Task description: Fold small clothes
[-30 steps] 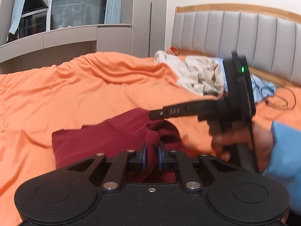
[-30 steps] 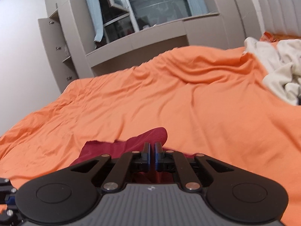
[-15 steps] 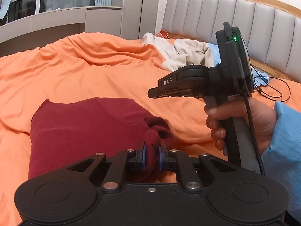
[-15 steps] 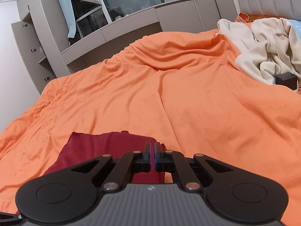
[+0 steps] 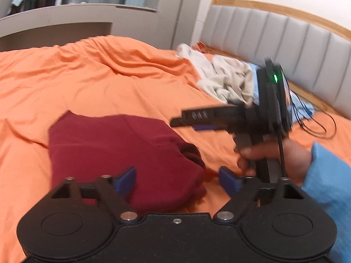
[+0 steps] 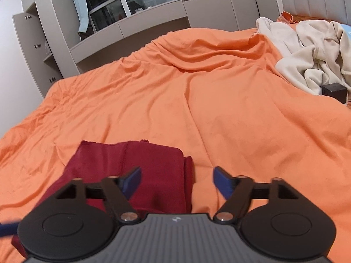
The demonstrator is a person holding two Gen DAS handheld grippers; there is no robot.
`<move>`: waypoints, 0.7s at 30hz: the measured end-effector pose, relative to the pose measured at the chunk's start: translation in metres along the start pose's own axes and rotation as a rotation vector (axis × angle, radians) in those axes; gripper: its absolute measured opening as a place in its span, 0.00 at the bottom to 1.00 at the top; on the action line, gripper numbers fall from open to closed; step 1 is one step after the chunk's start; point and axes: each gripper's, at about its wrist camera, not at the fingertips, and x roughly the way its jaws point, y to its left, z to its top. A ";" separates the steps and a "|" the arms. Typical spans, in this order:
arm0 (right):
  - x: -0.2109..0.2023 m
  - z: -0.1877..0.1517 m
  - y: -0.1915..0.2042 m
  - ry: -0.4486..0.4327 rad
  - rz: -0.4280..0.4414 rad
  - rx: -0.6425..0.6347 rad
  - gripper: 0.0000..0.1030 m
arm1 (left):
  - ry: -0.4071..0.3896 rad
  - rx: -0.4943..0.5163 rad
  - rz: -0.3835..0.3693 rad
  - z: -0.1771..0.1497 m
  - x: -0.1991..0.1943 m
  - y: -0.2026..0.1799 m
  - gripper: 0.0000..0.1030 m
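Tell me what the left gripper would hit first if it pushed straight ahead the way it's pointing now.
Most likely the dark red garment. The left gripper points down at it, its jaws opening, with the cloth's bunched right edge lying between the pads and the orange bedsheet beyond. Exact depth is hard to judge.

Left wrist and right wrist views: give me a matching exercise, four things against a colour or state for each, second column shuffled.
Things:
1. garment in front of the grippers
2. bed sheet
3. clothes pile near the headboard
4. left gripper

Colour or state:
A. orange, wrinkled
B. jaws opening, pads off the cloth
C. dark red, folded flat
D. cream, crumpled

Pairs: 1-C, 2-A, 3-D, 4-B
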 end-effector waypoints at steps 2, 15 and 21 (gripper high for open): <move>0.001 0.000 0.001 0.003 -0.023 -0.013 0.92 | -0.014 -0.013 0.041 0.004 -0.005 0.004 0.99; 0.012 -0.005 0.003 0.081 -0.061 -0.055 1.00 | -0.024 -0.139 0.252 0.014 -0.007 0.055 0.99; 0.020 -0.011 0.005 0.149 -0.087 -0.102 1.00 | 0.021 -0.185 0.324 0.006 0.004 0.077 0.99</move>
